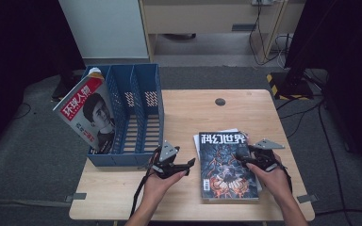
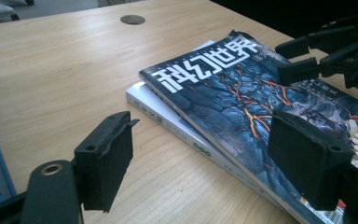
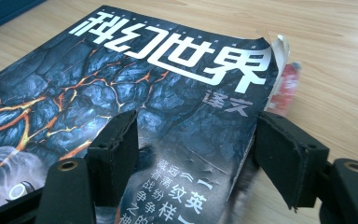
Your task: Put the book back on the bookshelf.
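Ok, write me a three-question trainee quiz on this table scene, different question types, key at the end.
1. True or false: the dark magazine lies on top of a white magazine.
2. Which gripper has its jaws astride the dark magazine's edge? A) left gripper B) right gripper
3. Fill in: the red-titled magazine stands in the blue ___.

Key: 1 true; 2 B; 3 file rack.
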Motion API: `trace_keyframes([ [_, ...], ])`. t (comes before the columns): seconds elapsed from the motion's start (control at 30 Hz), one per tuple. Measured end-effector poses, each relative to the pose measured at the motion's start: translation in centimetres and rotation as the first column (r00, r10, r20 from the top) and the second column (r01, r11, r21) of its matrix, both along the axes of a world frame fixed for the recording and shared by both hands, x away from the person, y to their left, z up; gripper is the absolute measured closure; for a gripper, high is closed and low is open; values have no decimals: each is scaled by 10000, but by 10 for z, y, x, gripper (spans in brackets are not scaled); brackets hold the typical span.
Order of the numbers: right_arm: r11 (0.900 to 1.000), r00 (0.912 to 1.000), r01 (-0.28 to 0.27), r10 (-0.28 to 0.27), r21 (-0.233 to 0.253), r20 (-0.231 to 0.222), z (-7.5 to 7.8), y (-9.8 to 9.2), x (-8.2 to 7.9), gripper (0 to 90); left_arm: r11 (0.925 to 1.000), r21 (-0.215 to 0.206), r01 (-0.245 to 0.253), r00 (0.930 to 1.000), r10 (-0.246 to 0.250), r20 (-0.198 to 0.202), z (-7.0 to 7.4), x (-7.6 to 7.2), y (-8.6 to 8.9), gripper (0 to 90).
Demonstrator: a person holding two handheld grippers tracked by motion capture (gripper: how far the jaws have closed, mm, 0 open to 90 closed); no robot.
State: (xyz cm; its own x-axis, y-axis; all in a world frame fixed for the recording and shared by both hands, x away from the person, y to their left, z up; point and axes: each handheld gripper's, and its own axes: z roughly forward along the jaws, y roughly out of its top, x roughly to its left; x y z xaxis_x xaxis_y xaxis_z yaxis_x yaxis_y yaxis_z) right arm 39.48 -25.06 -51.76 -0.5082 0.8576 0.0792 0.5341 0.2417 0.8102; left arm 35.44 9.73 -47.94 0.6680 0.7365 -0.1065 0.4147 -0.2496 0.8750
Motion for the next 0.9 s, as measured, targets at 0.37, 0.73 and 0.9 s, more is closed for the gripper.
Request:
trace_keyframes([
  [0.37, 9980, 9979, -607, 610, 151, -223, 0, 13, -5, 313, 9997, 203, 109, 9995, -103, -295, -12, 0, -10, 219],
  [0.73, 9985, 9981, -524, 528, 127, -327, 0, 14, -5, 316, 10000, 51, 50, 9924, -43, -1229, -28, 17, -26, 191],
  [0.9, 9987, 9983, -502, 505, 93, -306, 0, 15, -6, 317, 10000, 40, 44, 9811, -35, -1935, -39, 29, -34, 165],
])
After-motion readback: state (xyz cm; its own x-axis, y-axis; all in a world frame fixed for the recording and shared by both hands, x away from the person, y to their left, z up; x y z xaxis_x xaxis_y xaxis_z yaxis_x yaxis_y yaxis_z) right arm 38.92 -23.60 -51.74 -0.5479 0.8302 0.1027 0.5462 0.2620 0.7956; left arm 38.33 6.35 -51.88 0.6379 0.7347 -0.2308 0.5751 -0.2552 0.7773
